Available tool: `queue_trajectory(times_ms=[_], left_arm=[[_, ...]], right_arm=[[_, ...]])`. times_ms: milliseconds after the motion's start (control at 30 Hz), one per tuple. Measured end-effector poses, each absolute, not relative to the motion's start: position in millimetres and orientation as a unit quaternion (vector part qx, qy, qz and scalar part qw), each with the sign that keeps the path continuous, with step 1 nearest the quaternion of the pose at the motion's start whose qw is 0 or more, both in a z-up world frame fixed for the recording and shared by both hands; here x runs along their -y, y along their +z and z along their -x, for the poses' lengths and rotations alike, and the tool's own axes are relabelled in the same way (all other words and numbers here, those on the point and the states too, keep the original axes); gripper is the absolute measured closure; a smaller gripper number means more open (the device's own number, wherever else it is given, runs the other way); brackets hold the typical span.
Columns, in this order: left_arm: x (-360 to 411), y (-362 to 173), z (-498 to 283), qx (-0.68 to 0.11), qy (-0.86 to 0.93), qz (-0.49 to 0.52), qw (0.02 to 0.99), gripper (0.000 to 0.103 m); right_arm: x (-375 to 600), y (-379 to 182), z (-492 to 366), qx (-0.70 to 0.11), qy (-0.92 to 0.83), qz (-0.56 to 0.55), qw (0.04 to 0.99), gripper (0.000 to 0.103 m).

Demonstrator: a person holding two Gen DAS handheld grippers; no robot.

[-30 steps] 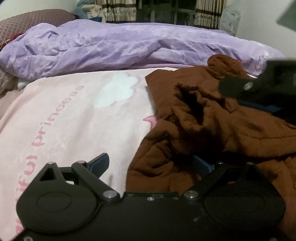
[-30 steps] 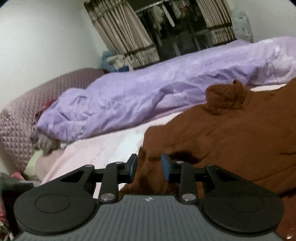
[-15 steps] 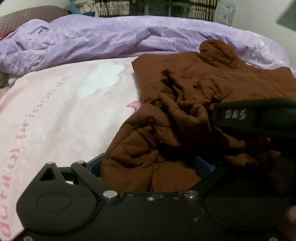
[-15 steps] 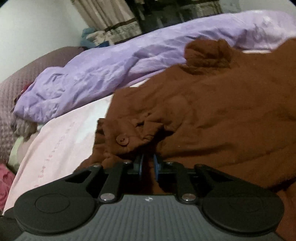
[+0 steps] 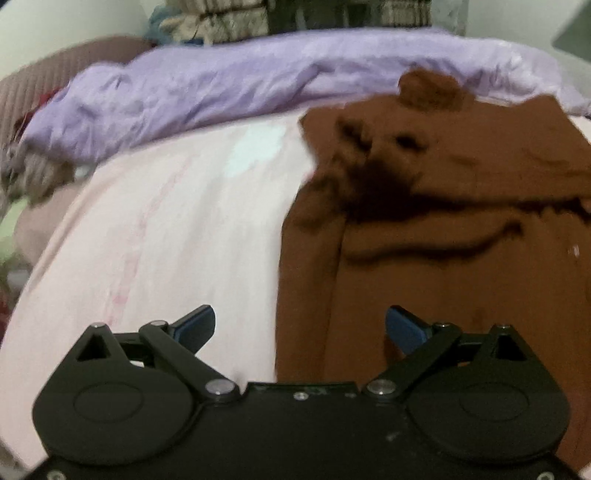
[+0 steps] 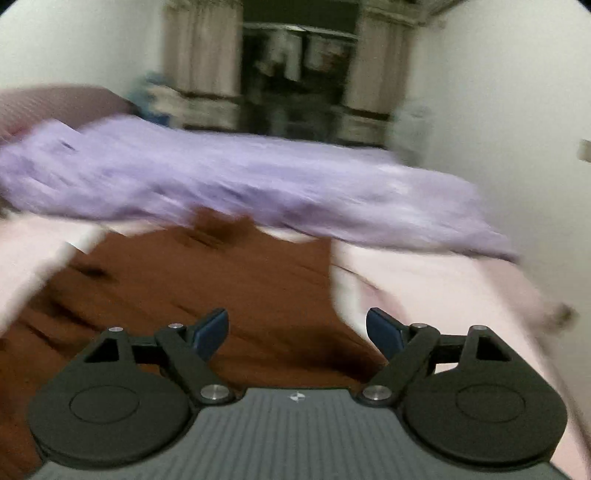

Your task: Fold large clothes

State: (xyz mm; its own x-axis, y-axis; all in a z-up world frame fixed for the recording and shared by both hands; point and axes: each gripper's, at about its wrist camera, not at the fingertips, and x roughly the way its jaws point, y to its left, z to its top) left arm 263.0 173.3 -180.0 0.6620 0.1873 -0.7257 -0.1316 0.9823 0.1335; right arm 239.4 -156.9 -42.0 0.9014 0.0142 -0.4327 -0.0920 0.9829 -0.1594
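In the left wrist view, the left gripper (image 5: pixel 300 328) sits nearest, its 2 blue-tipped fingers (image 5: pixel 195 325) spread wide apart with nothing between them. The left finger hangs over the pink bedsheet (image 5: pixel 166 229), the right one over the brown coat (image 5: pixel 443 236). The coat lies on the right half of the bed, its near part smoothed into long flat panels with a straight lengthwise edge meeting the sheet. Farther up, the fabric bunches into dark creases, and a rounded hood or collar lump tops the far end, touching the lilac duvet (image 5: pixel 258 85). The duvet runs rumpled across the bed behind the sheet, with a mauve quilted headboard or cushion (image 5: pixel 55 70) at far left and patterned curtains (image 5: pixel 221 22) beyond.

The right wrist view is motion-blurred. The right gripper (image 6: pixel 297 330) has its 2 fingers (image 6: pixel 212 328) apart too, empty, above the coat (image 6: pixel 207 288), which fills the near left and centre. Pink bedsheet (image 6: pixel 424 280) shows to the right, then the lilac duvet (image 6: pixel 240 177) across the middle, then curtains (image 6: pixel 201 70) framing a dark opening.
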Motion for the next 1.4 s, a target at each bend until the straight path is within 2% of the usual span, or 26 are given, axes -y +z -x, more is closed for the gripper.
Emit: queue_trajectory(times_ms=[100, 233, 467, 567, 600, 633, 667, 700, 733, 800, 833, 867, 1033, 1133, 1233, 1367, 1400], left_arm=[[-172.1, -193.2, -247.4, -0.432, 0.079, -0.01, 0.898, 0.001], [-161.3, -211.0, -241.2, -0.447, 0.084, -0.028, 0.89, 0.0], [-175.3, -207.4, -237.0, -0.449, 0.11, -0.006, 0.887, 0.0], [-181.1, -207.3, -237.4, -0.445, 0.105, 0.003, 0.889, 0.0], [-181.4, -209.4, -238.8, -0.449, 0.104, 0.006, 0.888, 0.0], [-182.6, -212.4, -239.1, -0.452, 0.099, 0.014, 0.886, 0.002], [-183.6, -214.9, -239.7, -0.451, 0.09, 0.031, 0.887, 0.014], [-184.7, -213.0, -238.6, -0.447, 0.075, 0.052, 0.89, 0.033], [-183.6, -208.5, -236.7, -0.442, 0.067, 0.06, 0.893, 0.041], [-175.5, -201.9, -236.3, -0.441, 0.078, 0.026, 0.894, 0.074], [-172.9, -196.8, -235.5, -0.44, 0.084, 0.008, 0.894, 0.081], [-172.1, -191.3, -234.2, -0.436, 0.08, 0.006, 0.896, 0.096], [-191.9, -138.0, -213.5, -0.374, 0.069, 0.053, 0.923, 0.096], [-197.3, -120.8, -204.6, -0.362, 0.1, 0.025, 0.926, 0.101], [-204.1, -136.4, -201.6, -0.385, 0.151, -0.02, 0.91, 0.103], [-219.4, -174.6, -201.4, -0.435, 0.132, 0.017, 0.891, 0.103], [-217.5, -178.7, -198.8, -0.44, 0.131, 0.018, 0.888, 0.103]], right_arm=[[210.5, -69.6, -232.9, -0.271, -0.019, 0.08, 0.959, 0.004], [257.4, -107.1, -231.8, -0.328, -0.044, 0.028, 0.943, 0.004], [274.5, -148.0, -237.8, -0.396, -0.028, -0.008, 0.918, 0.004], [279.5, -153.4, -235.4, -0.41, -0.014, -0.034, 0.912, 0.008], [278.3, -153.0, -235.2, -0.408, -0.009, -0.039, 0.912, 0.014], [276.0, -153.8, -235.6, -0.406, -0.007, -0.038, 0.913, 0.027], [273.1, -154.8, -235.6, -0.399, -0.007, -0.032, 0.916, 0.036], [269.8, -154.7, -233.9, -0.39, -0.005, -0.023, 0.92, 0.061], [268.9, -153.0, -233.0, -0.385, 0.007, -0.027, 0.923, 0.078], [269.1, -148.8, -233.1, -0.377, -0.002, -0.033, 0.926, 0.09], [268.2, -145.8, -231.7, -0.37, -0.004, -0.032, 0.928, 0.095], [267.2, -140.5, -228.0, -0.359, -0.004, -0.033, 0.933, 0.095], [264.4, -91.6, -196.4, -0.281, -0.002, -0.075, 0.957, 0.096], [260.7, -77.7, -188.3, -0.272, -0.008, -0.071, 0.96, 0.096], [260.4, -87.9, -192.4, -0.291, -0.023, -0.061, 0.955, 0.096], [261.4, -133.5, -214.5, -0.355, -0.047, -0.048, 0.932, 0.094], [261.7, -144.2, -218.9, -0.365, -0.055, -0.046, 0.928, 0.09]])
